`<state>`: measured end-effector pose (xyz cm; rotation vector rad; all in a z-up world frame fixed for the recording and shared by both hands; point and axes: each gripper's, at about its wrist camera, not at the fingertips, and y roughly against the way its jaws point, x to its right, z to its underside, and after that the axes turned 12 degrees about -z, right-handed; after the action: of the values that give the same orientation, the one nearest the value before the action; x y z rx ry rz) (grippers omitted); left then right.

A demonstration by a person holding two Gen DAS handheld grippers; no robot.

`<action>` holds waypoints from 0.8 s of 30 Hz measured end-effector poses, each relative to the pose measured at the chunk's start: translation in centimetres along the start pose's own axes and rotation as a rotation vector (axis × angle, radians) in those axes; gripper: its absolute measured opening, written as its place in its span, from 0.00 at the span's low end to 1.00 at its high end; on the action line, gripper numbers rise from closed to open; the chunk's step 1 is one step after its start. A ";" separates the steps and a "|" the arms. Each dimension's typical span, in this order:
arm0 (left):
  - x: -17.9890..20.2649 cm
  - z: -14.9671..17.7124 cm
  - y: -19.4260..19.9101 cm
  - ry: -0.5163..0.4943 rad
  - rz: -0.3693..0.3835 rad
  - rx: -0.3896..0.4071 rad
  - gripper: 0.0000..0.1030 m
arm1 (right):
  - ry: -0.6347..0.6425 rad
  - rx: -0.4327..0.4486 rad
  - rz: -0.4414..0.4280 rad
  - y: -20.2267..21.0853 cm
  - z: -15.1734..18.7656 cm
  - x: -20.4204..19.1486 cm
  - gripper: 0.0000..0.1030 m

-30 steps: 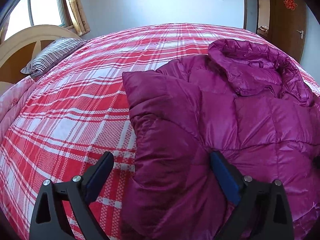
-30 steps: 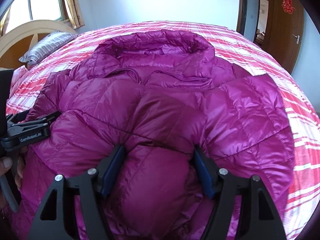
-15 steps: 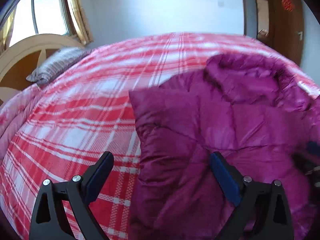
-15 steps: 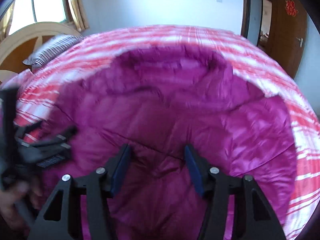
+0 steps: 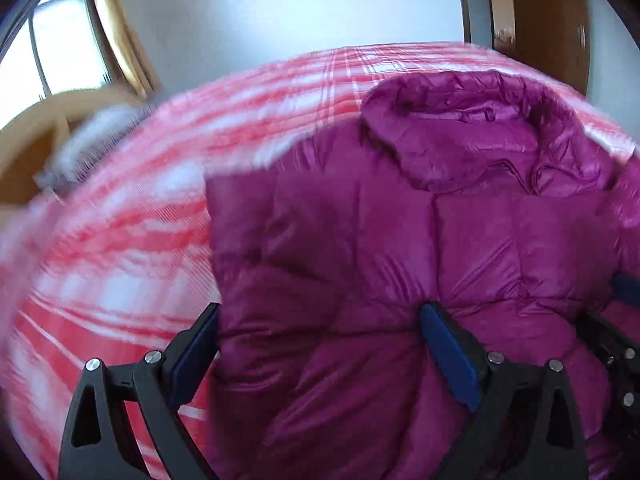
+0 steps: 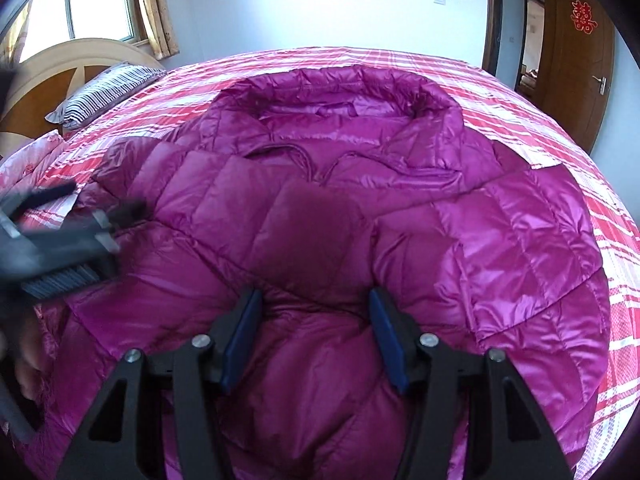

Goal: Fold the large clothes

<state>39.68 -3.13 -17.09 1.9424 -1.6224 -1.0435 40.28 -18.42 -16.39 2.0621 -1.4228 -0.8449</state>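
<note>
The magenta down jacket [image 6: 400, 208] lies spread on the plaid bed [image 6: 580, 152], its near hem cut off, a puffy fold pinched by the right gripper [image 6: 316, 334], while the blurred left gripper [image 5: 320, 350] gapes, grasping nothing.

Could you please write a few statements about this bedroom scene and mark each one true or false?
1. The magenta quilted down jacket lies on a red-and-white plaid bedspread. True.
2. The jacket's hood points toward the camera. False: it lies at the far end, away from both grippers.
3. A navy-striped pillow sits by the wooden headboard. True.
4. The wooden door is bare. False: a red paper decoration hangs on it.
5. The right gripper has jacket fabric bulging between its jaws. True.
</note>
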 end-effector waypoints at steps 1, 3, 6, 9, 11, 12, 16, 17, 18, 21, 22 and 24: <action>-0.7 -0.1 -0.5 0.033 0.036 -0.028 0.97 | 0.006 -0.001 0.008 -0.1 0.0 -0.1 0.57; -1.4 -0.1 -1.4 0.075 0.085 -0.072 0.99 | 0.011 -0.003 0.015 -0.2 0.0 -0.2 0.57; -1.7 0.0 -1.8 0.098 0.113 -0.090 0.99 | 0.018 -0.007 0.028 -0.3 0.0 -0.3 0.57; -1.3 0.1 -1.5 0.080 0.086 -0.076 0.99 | 0.032 -0.010 0.051 -0.5 0.0 -0.7 0.57; -1.1 0.2 -1.3 0.078 0.081 -0.072 0.99 | 0.033 -0.010 0.054 -0.5 0.0 -0.7 0.57; -1.2 0.2 -1.4 0.080 0.083 -0.072 0.99 | 0.032 -0.009 0.054 -0.5 0.0 -0.6 0.57; -1.2 0.4 -1.5 0.084 0.088 -0.071 0.99 | 0.039 -0.011 0.064 -0.5 0.0 -0.8 0.57; -1.2 0.4 -1.4 0.085 0.089 -0.072 0.99 | 0.042 -0.012 0.068 -0.6 0.0 -0.9 0.56; -1.2 0.4 -1.5 0.085 0.090 -0.072 0.99 | 0.046 -0.013 0.075 -0.6 0.0 -1.0 0.56; -1.3 0.5 -1.5 0.085 0.089 -0.071 0.99 | 0.067 -0.017 0.103 -0.7 0.0 -1.3 0.56; -1.3 0.4 -1.5 0.084 0.088 -0.071 0.99 | 0.071 -0.018 0.110 -0.8 0.0 -1.4 0.56; -1.3 0.4 -1.5 0.085 0.089 -0.071 0.99 | 0.078 -0.019 0.118 -0.8 0.0 -1.5 0.56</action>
<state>40.26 -1.49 -18.06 1.8262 -1.5892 -0.9575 40.39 -16.74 -16.67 1.9538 -1.4724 -0.7198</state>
